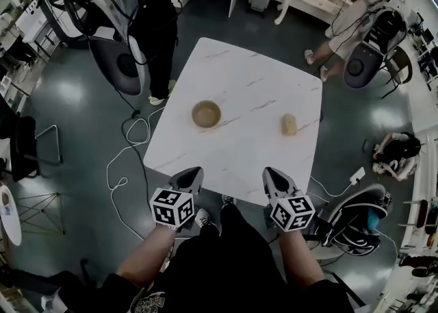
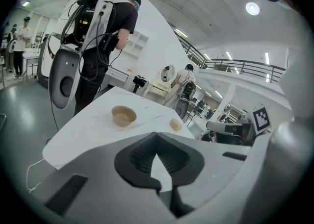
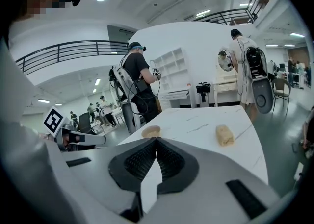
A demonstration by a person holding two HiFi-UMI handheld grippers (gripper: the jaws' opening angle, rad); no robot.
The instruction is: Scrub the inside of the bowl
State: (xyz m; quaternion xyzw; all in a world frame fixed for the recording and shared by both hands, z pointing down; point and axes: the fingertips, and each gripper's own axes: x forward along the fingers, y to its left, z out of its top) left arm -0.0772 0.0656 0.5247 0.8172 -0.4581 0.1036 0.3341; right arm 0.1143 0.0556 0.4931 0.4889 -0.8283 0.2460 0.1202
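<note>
The bowl (image 1: 207, 114) sits on the table (image 1: 233, 161), well apart from the sponge (image 1: 289, 124) to its right. The left gripper (image 1: 190, 176) and right gripper (image 1: 275, 179) hover at the near edge, jaws pressed together, holding nothing.

White table (image 1: 239, 133): bowl (image 1: 206, 114), sponge (image 1: 289, 124)

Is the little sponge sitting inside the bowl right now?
No, the sponge lies on the white table, well apart from the bowl.
</note>
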